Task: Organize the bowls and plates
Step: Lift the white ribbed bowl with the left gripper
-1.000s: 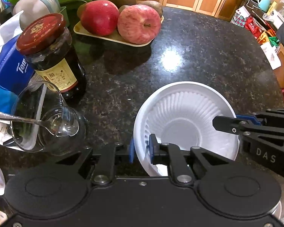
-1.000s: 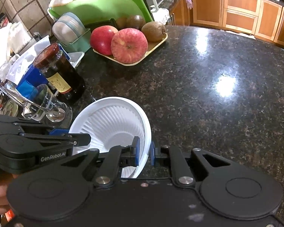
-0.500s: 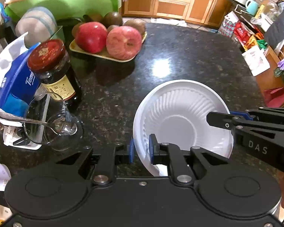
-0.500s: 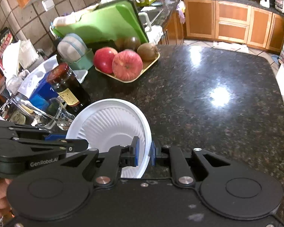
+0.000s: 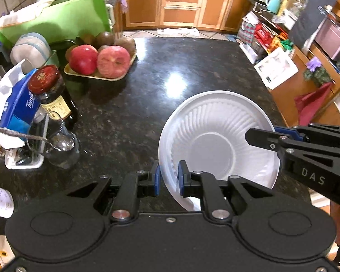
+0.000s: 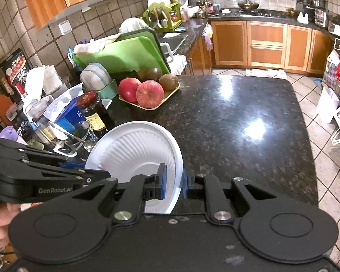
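Observation:
A white ribbed disposable bowl (image 5: 215,136) (image 6: 133,151) hangs tilted above the dark granite counter (image 5: 147,104), held at two sides of its rim. My left gripper (image 5: 168,178) is shut on the near-left rim, blue pads on either side of it. In the right wrist view it shows as a black arm at the left (image 6: 97,174). My right gripper (image 6: 174,182) has the opposite rim between its pads. Its jaws are opening slightly, with the pads still against the rim. It reaches in from the right in the left wrist view (image 5: 260,136).
Left of the bowl stand a dark jar with a red lid (image 5: 49,95), a glass holding a spoon (image 5: 56,140) and a blue tissue pack (image 5: 15,108). A tray of apples and kiwis (image 5: 101,63) and a green cutting board (image 6: 124,54) sit behind. The counter's edge (image 6: 306,136) runs along the right.
Both grippers have risen with the bowl between them, away from the counter. More of the kitchen shows now. The right pads stand a little wider apart on the rim.

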Motion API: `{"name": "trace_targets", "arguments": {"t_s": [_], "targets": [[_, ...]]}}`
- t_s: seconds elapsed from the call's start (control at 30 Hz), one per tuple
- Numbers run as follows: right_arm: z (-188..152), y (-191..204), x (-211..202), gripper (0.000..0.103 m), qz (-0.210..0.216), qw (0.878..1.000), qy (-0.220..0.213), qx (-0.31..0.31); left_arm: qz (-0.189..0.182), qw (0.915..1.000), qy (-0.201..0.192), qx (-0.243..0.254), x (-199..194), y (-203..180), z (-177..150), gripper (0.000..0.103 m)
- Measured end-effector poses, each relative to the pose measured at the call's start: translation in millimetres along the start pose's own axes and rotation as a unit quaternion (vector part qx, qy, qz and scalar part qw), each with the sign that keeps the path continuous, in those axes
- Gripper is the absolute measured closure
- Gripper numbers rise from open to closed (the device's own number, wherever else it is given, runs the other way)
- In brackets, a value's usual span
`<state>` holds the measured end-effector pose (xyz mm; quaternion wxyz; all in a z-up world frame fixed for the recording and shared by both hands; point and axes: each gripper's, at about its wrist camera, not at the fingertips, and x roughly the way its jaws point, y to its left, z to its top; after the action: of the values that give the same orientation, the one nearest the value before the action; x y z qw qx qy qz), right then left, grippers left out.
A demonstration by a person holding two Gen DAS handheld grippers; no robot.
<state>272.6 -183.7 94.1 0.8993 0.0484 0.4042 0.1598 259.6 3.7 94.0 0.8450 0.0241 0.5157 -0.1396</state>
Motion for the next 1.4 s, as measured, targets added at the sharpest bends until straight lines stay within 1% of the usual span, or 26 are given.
{"name": "trace_targets", "arguments": {"t_s": [0.2, 0.37, 0.53, 0.7, 0.93, 1.03, 1.13, 1.17, 1.2, 1.23, 1.3, 1.37, 1.4], "targets": [[-25, -6, -25, 0.084, -0.006, 1.0, -0.004, 0.007, -0.009, 0.9997, -0.003, 0.022, -11, -18, -18, 0.083], [-47, -9, -36, 0.084, -0.002, 1.0, 0.0, 0.016, -0.015, 0.9992, 0.018, 0.031, -11, -28, -36, 0.082], [-66, -12, -32, 0.084, -0.002, 1.0, 0.018, 0.024, -0.026, 0.9986, 0.034, 0.032, -6, -32, -51, 0.082], [-81, -19, -24, 0.084, 0.001, 0.999, 0.039, 0.038, -0.027, 0.9976, 0.055, 0.032, 4, -37, -63, 0.082], [-88, -24, -15, 0.083, 0.007, 0.997, 0.055, 0.05, -0.034, 0.9963, 0.074, 0.027, 13, -39, -72, 0.082], [-90, -26, -13, 0.082, 0.008, 0.997, 0.06, 0.05, -0.036, 0.9959, 0.081, 0.021, 17, -38, -72, 0.082], [-89, -26, -11, 0.081, 0.009, 0.997, 0.061, 0.053, -0.035, 0.9961, 0.078, 0.024, 17, -40, -72, 0.082], [-88, -27, -11, 0.081, 0.01, 0.997, 0.062, 0.053, -0.032, 0.9966, 0.071, 0.026, 16, -40, -73, 0.081], [-88, -28, -11, 0.08, 0.01, 0.997, 0.063, 0.054, -0.028, 0.997, 0.066, 0.028, 15, -41, -73, 0.076], [-87, -28, -10, 0.079, 0.01, 0.996, 0.062, 0.055, -0.025, 0.9975, 0.06, 0.03, 14, -41, -73, 0.074], [-86, -29, -10, 0.075, 0.01, 0.997, 0.061, 0.054, -0.021, 0.998, 0.047, 0.036, 13, -43, -74, 0.07], [-86, -30, -8, 0.075, 0.008, 0.997, 0.062, 0.054, -0.019, 0.9981, 0.042, 0.04, 12, -43, -74, 0.066], [-85, -30, -7, 0.075, 0.008, 0.997, 0.062, 0.054, -0.021, 0.9981, 0.042, 0.04, 12, -43, -74, 0.065]]}}
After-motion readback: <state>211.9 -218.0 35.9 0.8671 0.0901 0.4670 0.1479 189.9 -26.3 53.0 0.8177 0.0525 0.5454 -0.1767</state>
